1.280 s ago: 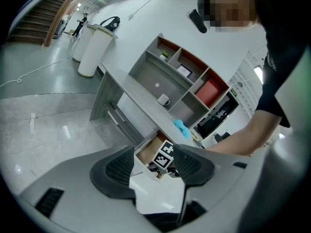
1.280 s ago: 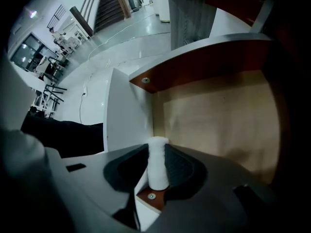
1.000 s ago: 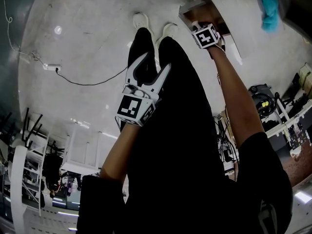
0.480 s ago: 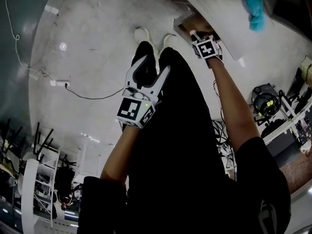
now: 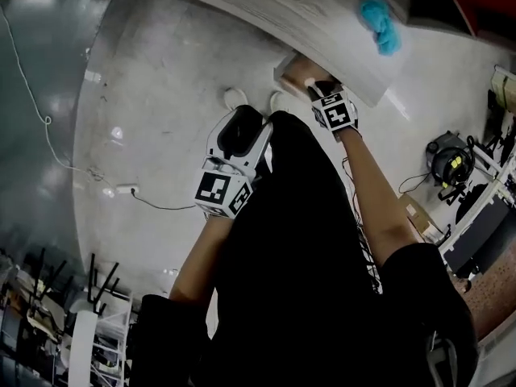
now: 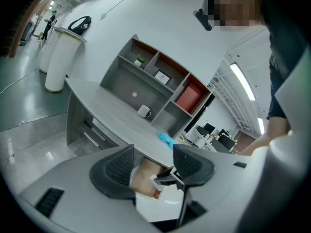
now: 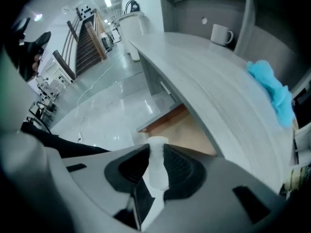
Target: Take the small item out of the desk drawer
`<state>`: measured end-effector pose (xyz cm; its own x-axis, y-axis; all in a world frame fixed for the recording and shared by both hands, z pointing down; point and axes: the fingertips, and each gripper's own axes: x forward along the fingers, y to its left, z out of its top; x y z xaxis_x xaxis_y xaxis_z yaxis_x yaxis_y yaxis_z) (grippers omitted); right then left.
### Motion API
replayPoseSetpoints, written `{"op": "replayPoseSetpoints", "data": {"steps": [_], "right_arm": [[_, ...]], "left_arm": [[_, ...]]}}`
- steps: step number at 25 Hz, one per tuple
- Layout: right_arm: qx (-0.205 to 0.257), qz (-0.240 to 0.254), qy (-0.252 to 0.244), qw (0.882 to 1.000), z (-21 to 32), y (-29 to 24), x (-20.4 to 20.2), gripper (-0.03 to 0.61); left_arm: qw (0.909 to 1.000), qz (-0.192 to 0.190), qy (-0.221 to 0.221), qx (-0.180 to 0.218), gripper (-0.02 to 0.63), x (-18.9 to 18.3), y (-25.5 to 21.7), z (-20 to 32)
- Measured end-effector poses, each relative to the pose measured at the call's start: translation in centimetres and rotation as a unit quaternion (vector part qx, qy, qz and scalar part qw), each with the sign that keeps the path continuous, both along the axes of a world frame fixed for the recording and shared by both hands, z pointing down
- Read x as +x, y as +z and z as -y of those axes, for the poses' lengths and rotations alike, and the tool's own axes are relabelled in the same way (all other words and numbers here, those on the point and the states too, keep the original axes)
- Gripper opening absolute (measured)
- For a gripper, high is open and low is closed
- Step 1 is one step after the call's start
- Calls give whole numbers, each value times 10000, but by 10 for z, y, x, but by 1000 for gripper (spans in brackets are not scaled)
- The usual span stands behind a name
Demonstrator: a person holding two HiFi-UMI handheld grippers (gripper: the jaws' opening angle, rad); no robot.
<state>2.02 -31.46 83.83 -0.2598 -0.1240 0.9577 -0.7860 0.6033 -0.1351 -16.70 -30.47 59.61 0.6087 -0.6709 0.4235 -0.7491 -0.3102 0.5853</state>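
Observation:
My right gripper (image 7: 154,165) is shut on a small white item (image 7: 156,154) that stands upright between its dark pads. It hangs over the open desk drawer (image 7: 181,129), whose wooden bottom shows under the grey desk top (image 7: 214,81). In the head view the right gripper (image 5: 311,87) sits at the drawer's (image 5: 287,68) front edge, below its marker cube. My left gripper (image 5: 246,129) is held lower left, over the person's dark legs, open and holding nothing. In the left gripper view its jaws (image 6: 153,166) frame the drawer (image 6: 144,179) and the right gripper.
A blue cloth (image 7: 273,92) and a white mug (image 7: 222,34) lie on the desk top, with a grey shelf unit (image 6: 160,76) behind. More drawers (image 6: 90,132) sit under the desk's left end. A cable (image 5: 48,147) runs over the grey floor.
The right gripper has risen out of the drawer with the white item between its jaws. The left gripper has also come up and rolled a little. More of the desk top shows now.

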Motion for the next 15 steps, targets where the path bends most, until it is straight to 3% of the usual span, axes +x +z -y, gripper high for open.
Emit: {"op": "replayPoseSetpoints", "data": {"steps": [15], "right_arm": [[1220,660,984,9854,17,-156,-3,91]], "left_arm": [[9956,61,720,600,227,-4,-55,22]]}}
